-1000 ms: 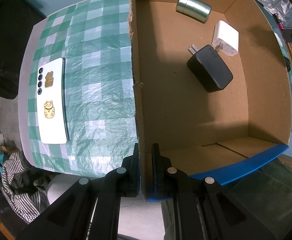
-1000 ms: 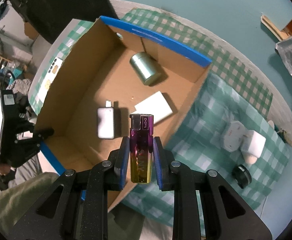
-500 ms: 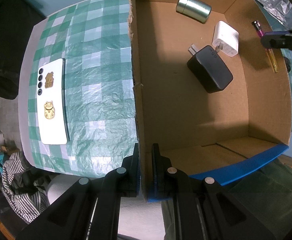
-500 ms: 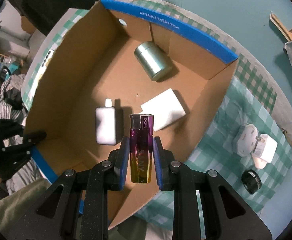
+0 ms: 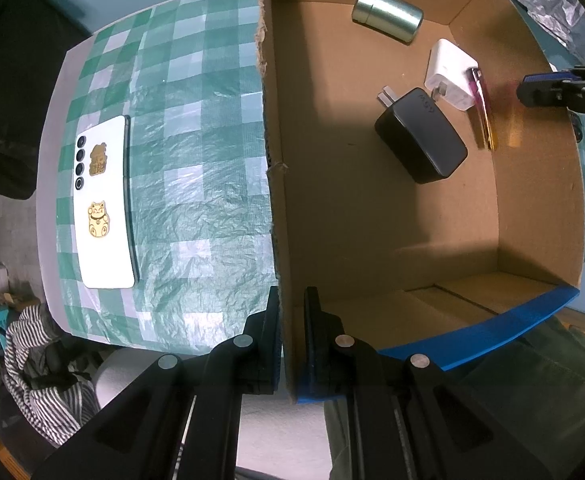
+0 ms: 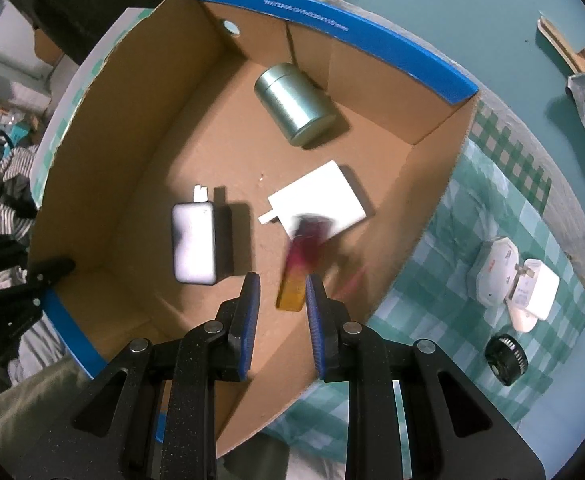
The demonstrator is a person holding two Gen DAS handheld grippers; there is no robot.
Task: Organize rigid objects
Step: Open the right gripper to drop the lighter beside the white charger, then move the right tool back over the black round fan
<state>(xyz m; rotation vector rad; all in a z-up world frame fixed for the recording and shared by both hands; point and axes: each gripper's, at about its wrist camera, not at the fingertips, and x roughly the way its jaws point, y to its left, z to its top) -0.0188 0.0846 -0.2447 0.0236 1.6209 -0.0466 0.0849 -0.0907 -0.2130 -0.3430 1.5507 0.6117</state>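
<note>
A cardboard box [image 5: 372, 240] with blue-taped rims holds a metal tin [image 5: 386, 14], a white charger [image 5: 450, 68] and a black charger [image 5: 420, 136]. My left gripper [image 5: 292, 336] is shut on the box's near wall. My right gripper [image 6: 280, 312] is open above the box, and shows at the right edge of the left wrist view [image 5: 564, 88]. A purple-and-gold lighter [image 6: 304, 260], blurred, is free of the pads, inside the box by the white charger [image 6: 316, 200]. It also shows in the left wrist view [image 5: 480, 108].
A white phone [image 5: 102, 204] with gold cat stickers lies on the green checked cloth [image 5: 196, 160] left of the box. Right of the box lie white adapters [image 6: 508, 276] and a black round cap [image 6: 506, 364]. Striped fabric [image 5: 40, 376] hangs below the table edge.
My right gripper moved over the box, opened and let go of the lighter, which has dropped into the box. My left gripper has kept its hold on the box wall.
</note>
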